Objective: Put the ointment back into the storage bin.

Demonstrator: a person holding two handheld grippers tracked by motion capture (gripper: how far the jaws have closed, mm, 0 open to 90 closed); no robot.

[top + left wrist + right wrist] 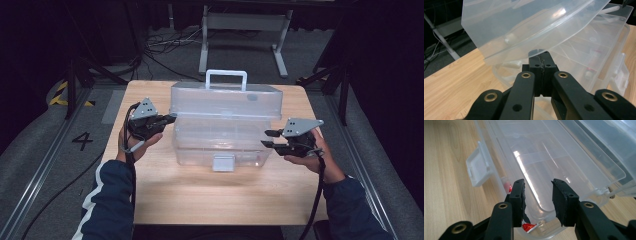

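High view: floor numeral "4"; left tool clenched at box lid, right tool released.

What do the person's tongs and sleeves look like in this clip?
Both the left tongs and the right tongs are black, with brass-ringed holes, a grey three-cornered plate on top and a black cable trailing. The sleeves are dark blue; the left one has a white stripe.

Lab/studio: black curtains, floor cables, rails.
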